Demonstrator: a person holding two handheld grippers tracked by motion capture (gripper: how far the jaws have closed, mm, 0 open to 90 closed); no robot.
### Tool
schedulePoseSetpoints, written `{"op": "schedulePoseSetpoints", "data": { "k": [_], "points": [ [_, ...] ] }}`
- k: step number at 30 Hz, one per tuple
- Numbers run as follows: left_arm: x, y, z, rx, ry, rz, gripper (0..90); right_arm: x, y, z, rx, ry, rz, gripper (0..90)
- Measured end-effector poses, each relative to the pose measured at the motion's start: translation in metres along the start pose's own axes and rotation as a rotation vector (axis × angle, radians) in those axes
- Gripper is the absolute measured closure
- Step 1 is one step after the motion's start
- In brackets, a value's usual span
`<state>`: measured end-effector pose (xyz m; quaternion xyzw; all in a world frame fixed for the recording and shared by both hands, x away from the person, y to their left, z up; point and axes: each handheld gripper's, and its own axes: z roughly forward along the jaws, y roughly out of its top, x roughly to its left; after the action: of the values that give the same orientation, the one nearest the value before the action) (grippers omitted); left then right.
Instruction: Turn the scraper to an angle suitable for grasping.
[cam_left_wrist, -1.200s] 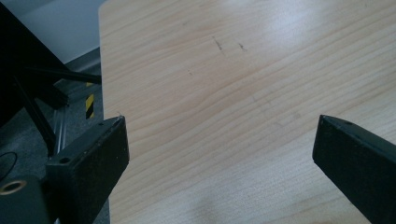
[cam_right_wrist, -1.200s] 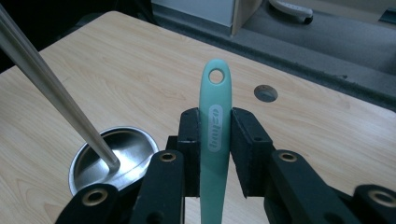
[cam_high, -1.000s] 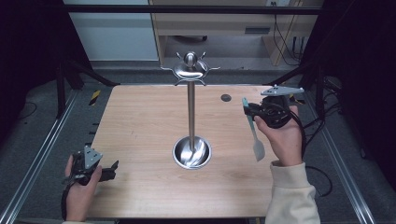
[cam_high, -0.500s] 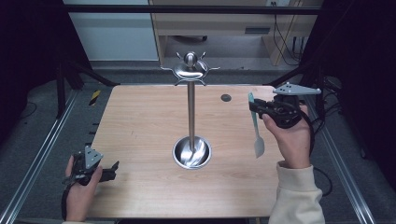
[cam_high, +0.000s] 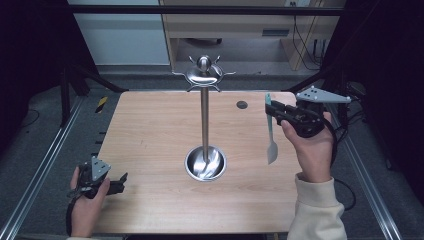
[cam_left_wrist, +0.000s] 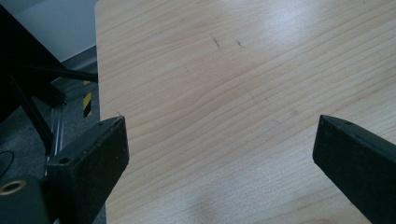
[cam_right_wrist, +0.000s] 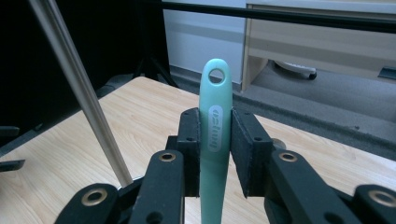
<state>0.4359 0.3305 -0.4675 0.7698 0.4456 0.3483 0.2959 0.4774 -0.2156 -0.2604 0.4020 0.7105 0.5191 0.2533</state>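
Change since earlier frames: right gripper (cam_high: 274, 111) has risen and shifted away from the person, toward the desk's right edge; the spatula (cam_high: 270, 131) has turned from slanted to near upright in the high view. Left gripper (cam_high: 119, 183) and stand (cam_high: 204, 116) have stayed put.
Right gripper state: closed on the spatula handle; both pads (cam_right_wrist: 192, 140) press its sides just below the hang hole.
Right gripper position: held above the right part of the desk (cam_high: 150, 130), carried by the right hand (cam_high: 312, 150), jaws pointing toward the stand.
Spatula: pale green, with a hole at the handle end; that end points up and away from the person, the whitish blade hangs down. It is clear of the desk surface, well to the right of the stand.
Spatula in right gripper view: handle (cam_right_wrist: 215, 135) stands between the jaws, the holed end rising above them, the stand's pole (cam_right_wrist: 79, 88) slanting at the left.
Left gripper state: open; jaws stand wide apart with bare wood between them.
Left gripper position: low at the near left corner of the desk, in the left hand (cam_high: 85, 210), jaws pointing right.
Stand: metal pole upright from a round dish base at the desk's middle, with a hooked cap on top.
Other: small dark disc (cam_high: 242, 104) set in the desk surface, behind the right gripper.
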Motion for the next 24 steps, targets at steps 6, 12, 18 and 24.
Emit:
{"op": "schedulePoseSetpoints", "data": {
  "k": [6,12,18,24],
  "points": [
    [0.000,0.000,0.000,-0.001,0.001,-0.001,3.3,0.005,0.004,-0.005,-0.031,0.012,-0.008,74.1],
    [0.000,-0.001,0.000,-0.002,0.003,-0.007,3.2,0.015,0.009,-0.010,-0.069,0.036,-0.035,74.2],
    [-0.001,-0.001,0.000,-0.007,-0.001,-0.011,3.2,0.028,0.014,-0.013,-0.099,0.063,-0.057,74.2],
    [0.000,-0.001,-0.001,-0.007,0.003,-0.013,3.1,0.037,0.018,-0.016,-0.113,0.078,-0.079,74.2]
  ]
}}
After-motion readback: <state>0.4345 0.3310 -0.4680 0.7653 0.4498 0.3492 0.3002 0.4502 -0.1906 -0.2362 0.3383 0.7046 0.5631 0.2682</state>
